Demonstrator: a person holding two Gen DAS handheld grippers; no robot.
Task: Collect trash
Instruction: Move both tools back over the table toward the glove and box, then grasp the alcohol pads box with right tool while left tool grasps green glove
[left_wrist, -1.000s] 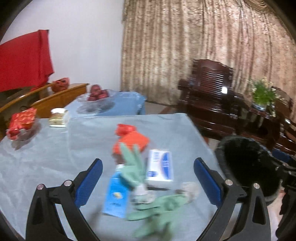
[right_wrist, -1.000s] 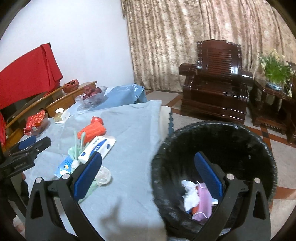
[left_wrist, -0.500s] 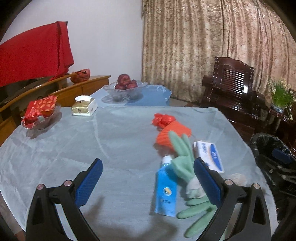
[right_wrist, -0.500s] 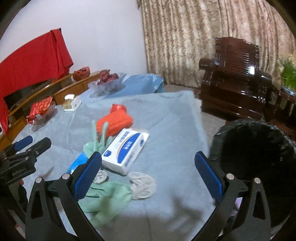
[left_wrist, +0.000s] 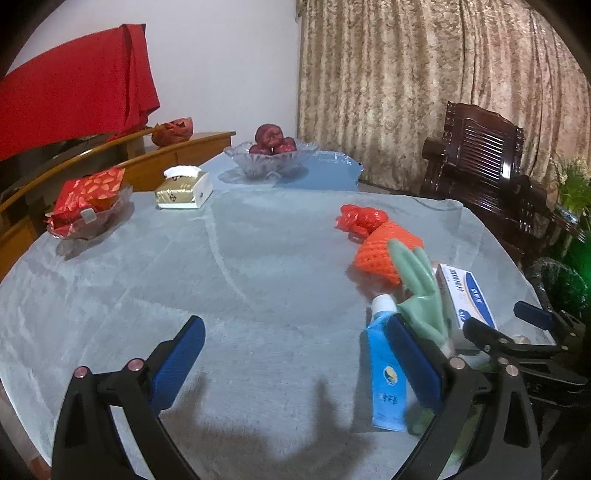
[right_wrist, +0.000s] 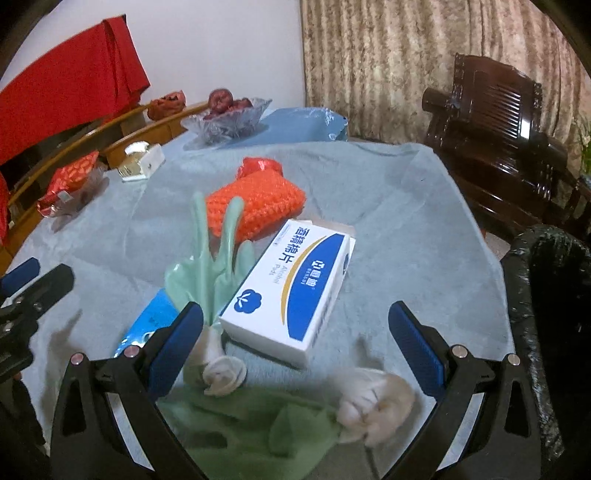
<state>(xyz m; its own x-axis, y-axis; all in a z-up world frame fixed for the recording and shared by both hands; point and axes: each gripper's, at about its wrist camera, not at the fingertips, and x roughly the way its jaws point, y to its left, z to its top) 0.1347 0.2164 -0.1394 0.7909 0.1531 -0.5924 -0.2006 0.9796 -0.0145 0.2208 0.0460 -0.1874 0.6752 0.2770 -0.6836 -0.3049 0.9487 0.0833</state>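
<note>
- Right gripper (right_wrist: 295, 350) gapes wide over the pale green rubber gloves (right_wrist: 210, 273); only its view shows the crumpled white wad (right_wrist: 373, 406).
- Left gripper (left_wrist: 295, 362), equally spread, holds nothing; its view hides that wad.

white wall (left_wrist: 229, 66) | patterned curtain (left_wrist: 406, 85) | dark wooden armchair (right_wrist: 491, 122)

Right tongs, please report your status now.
Both tongs open, empty. Right tongs over green gloves, near white box. Nothing in the way.

Table (right_wrist: 388, 206) under grey-blue cloth: white-blue box (right_wrist: 291, 291), 2 green gloves (right_wrist: 210, 269), blue tube (left_wrist: 384, 380), orange mesh (right_wrist: 255, 206).
</note>
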